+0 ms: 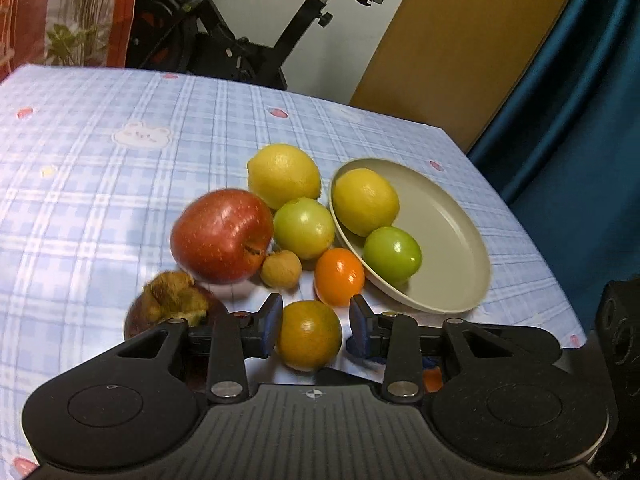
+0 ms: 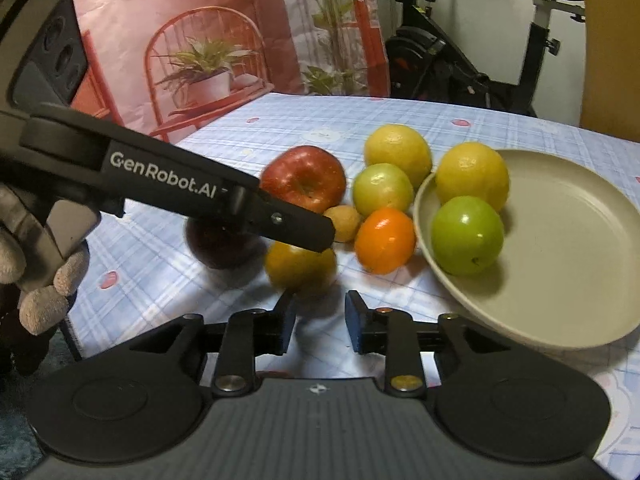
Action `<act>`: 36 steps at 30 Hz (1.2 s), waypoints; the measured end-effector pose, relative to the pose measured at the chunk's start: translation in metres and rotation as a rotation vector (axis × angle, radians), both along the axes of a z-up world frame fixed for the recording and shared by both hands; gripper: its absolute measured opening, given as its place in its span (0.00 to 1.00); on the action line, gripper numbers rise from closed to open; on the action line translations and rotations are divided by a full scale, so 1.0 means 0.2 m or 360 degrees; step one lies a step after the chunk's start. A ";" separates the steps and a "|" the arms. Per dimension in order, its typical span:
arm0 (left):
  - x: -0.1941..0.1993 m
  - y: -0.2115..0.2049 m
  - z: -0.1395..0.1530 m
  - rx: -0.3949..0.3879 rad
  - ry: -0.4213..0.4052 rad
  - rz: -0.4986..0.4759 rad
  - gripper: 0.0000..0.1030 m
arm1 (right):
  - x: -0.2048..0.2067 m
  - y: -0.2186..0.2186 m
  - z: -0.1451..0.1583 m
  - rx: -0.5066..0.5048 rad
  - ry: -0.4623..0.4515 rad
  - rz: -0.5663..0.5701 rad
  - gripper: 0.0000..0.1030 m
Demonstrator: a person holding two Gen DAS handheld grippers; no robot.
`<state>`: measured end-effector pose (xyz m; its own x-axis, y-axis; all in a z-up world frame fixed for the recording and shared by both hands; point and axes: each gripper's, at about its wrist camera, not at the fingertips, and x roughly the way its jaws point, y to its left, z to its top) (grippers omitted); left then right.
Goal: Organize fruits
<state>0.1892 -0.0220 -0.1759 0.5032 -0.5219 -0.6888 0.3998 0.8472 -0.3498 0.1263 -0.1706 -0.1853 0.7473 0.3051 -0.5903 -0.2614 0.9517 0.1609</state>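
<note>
The left gripper (image 1: 312, 326) straddles a greenish-orange citrus (image 1: 309, 335) on the tablecloth (image 1: 100, 168); its left blue pad (image 1: 272, 322) touches the fruit's side, while the right pad stands just clear of it, so the jaws are not clamped on it. In the right wrist view this same gripper reaches in from the left, held by a gloved hand (image 2: 38, 280), its fingertip over that citrus. The right gripper (image 2: 320, 326) is at its narrowest setting, with nothing between its blue pads (image 2: 354, 326), and it hangs over bare cloth just before the fruit pile.

A beige plate (image 1: 448, 236) sits to the right, tilted, its near-left rim propped on the fruit beside it. It holds 2 fruits: a yellow lemon (image 1: 365, 201) and a green fruit (image 1: 393, 255), touching each other. Outside the plate lies a cluster: a red apple (image 1: 223, 235), a second lemon (image 1: 284, 175), a second green fruit (image 1: 304, 228), a small tan fruit (image 1: 281, 269) and a bright orange (image 1: 339, 277) against the plate's rim. A dark round fruit with a dried leafy cap (image 1: 176, 304) lies left of the left gripper. An exercise bike (image 1: 256, 44) stands behind the table.
</note>
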 end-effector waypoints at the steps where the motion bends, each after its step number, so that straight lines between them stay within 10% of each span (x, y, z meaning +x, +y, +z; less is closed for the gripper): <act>1: -0.01 0.00 -0.01 -0.0014 0.0013 -0.0007 0.37 | 0.00 0.01 0.00 -0.0016 -0.0012 0.0008 0.37; 36: -0.01 -0.10 -0.06 -0.0029 -0.0008 -0.0096 0.42 | -0.04 -0.03 -0.01 -0.0006 -0.0059 -0.0129 0.45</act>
